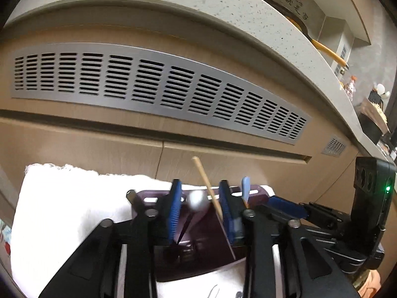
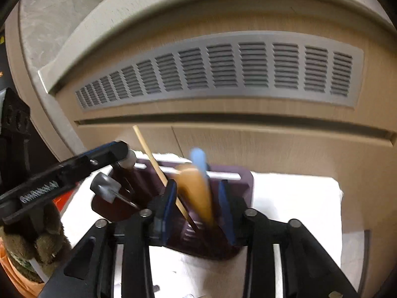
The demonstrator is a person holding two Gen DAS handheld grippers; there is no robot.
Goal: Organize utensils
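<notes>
both claws hang narrowly parted and gripping nothing over the dark purple utensil holder (image 1: pixel 198 248) on a white towel (image 1: pixel 74 211): the left claw (image 1: pixel 201 208) frames a metal-ended utensil (image 1: pixel 197 200) and chopstick (image 1: pixel 208 186), the right claw (image 2: pixel 197 206) an orange-and-blue utensil (image 2: pixel 196 186).

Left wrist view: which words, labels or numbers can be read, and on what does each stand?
Chinese brush characters on the pale panel above the counter: too small and tilted to read.
Dark marks on the white cloth: cut off, unreadable.
No other text is visible.
</notes>
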